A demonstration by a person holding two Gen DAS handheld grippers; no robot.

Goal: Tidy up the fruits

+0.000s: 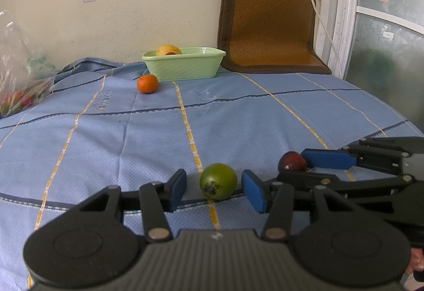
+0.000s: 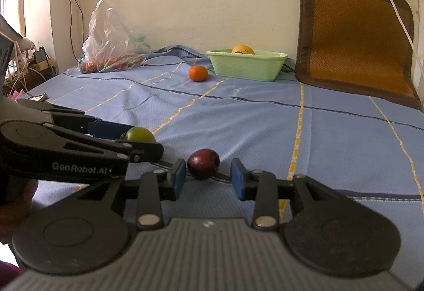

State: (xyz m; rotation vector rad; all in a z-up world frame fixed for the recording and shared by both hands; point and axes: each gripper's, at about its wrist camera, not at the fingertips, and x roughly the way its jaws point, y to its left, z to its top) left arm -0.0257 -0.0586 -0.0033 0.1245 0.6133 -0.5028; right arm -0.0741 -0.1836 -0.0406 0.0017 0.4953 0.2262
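Note:
A green round fruit (image 1: 218, 181) lies on the blue bedsheet between the open fingers of my left gripper (image 1: 216, 191), touching neither pad. A dark red fruit (image 2: 203, 163) lies between the open fingers of my right gripper (image 2: 208, 181), close to the left pad. Each gripper shows in the other's view: the right gripper (image 1: 291, 171) around the red fruit (image 1: 292, 161), the left gripper (image 2: 137, 141) around the green fruit (image 2: 140, 135). An orange (image 1: 147, 83) (image 2: 198, 73) lies beside a light green basket (image 1: 182, 65) (image 2: 246, 65) that holds a yellow fruit (image 1: 168, 50) (image 2: 243, 49).
A clear plastic bag (image 2: 111, 44) (image 1: 18, 73) with red and green produce sits at the far left by the wall. A brown woven cushion (image 1: 267, 25) (image 2: 355, 39) leans on the wall at the right. A white cable (image 1: 312, 4) hangs over it. Chargers and cables (image 2: 23, 63) lie beside the bed.

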